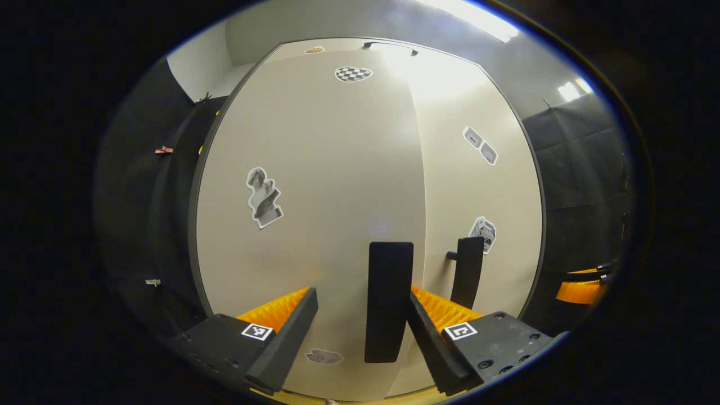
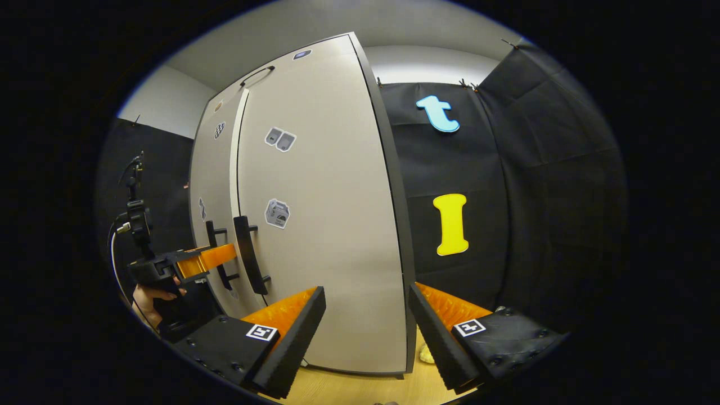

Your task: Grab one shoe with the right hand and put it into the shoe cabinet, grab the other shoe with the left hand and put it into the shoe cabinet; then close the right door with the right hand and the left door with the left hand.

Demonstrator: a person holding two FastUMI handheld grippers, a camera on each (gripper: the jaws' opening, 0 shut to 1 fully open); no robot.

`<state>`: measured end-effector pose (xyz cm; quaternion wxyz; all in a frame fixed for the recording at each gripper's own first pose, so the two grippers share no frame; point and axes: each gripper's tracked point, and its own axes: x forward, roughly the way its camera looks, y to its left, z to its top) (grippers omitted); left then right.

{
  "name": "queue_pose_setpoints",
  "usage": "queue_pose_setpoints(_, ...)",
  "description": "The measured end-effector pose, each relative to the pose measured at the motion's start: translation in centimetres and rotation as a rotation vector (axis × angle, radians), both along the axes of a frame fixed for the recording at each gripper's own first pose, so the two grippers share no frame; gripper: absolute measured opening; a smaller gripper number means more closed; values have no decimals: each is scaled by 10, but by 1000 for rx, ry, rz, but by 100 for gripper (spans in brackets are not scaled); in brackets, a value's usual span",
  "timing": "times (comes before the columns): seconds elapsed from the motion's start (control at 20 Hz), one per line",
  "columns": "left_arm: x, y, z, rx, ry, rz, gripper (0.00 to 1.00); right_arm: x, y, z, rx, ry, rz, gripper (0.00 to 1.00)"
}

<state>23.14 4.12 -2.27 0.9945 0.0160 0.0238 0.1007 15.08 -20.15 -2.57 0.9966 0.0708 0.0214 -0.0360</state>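
Presently the left gripper (image 1: 351, 332) has its fingers spread apart, empty, hard up against the left door (image 1: 315, 185) of the shoe cabinet (image 2: 315, 225), with that door's handle (image 1: 388, 301) standing between them. The right gripper (image 2: 365, 332) is likewise spread and empty, facing the right door (image 2: 326, 236) near its outer edge. Both doors stand shut. Stickers (image 1: 263, 198) mark the door faces.

Left gripper view: close up, square-on to the shoe cabinet (image 1: 337, 197) front, aimed at the left door's handle (image 1: 388, 301). Right gripper view: farther back, off the cabinet's right corner, looking obliquely along its doors (image 2: 320, 225). Shared: both door handles, the stickers, and the door fronts.
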Motion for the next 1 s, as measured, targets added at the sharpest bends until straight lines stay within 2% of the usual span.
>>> queue_pose_setpoints(0.15,-12,-2,13,5,-26,2,97,-3,3,4,-8,-8,3,98)
queue_pose_setpoints(0.5,-76,-24,33,35,-1,-71,95,-15,44,16,-19,-35,48,98)
queue_pose_setpoints(1.0,-158,-4,38,71,53,-65,95,-51,108,23,-36,-47,80,98)
